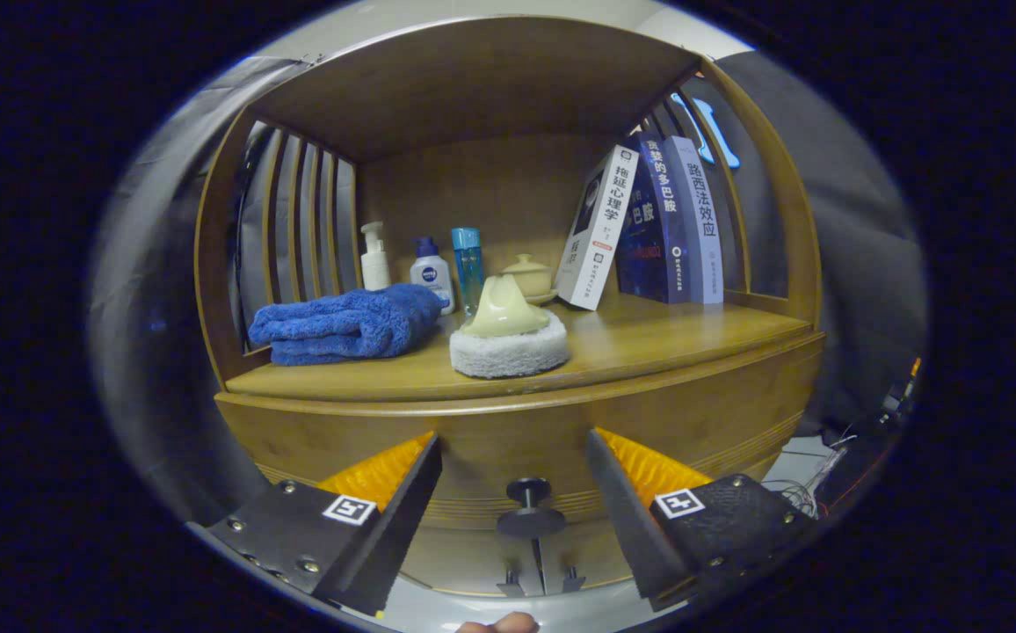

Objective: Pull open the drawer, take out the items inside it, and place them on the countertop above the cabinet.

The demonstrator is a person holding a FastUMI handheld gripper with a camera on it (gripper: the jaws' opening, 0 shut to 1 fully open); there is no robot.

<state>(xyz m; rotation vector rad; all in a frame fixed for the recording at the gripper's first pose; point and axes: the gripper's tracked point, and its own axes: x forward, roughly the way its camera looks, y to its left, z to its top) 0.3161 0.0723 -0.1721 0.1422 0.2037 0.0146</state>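
The gripper (515, 457) faces a closed wooden drawer (666, 422), its fingers (411, 492) spread wide and holding nothing. A dark round knob (531, 505) sits between them. Above, the counter (675, 338) carries a folded blue towel (345, 323) and a scrubbing pad (510, 343).

Dim, warm light; sharp centre, fisheye-bowed edges, soft glare on shelf wood.

We saw the tool (514, 448) spread wide, open air between its fingers up to the drawer knob (529, 507). On the surface (666, 338), towel (345, 323), scrubber (509, 338) and books (649, 229) blocked left, middle and rear; front right lay free.
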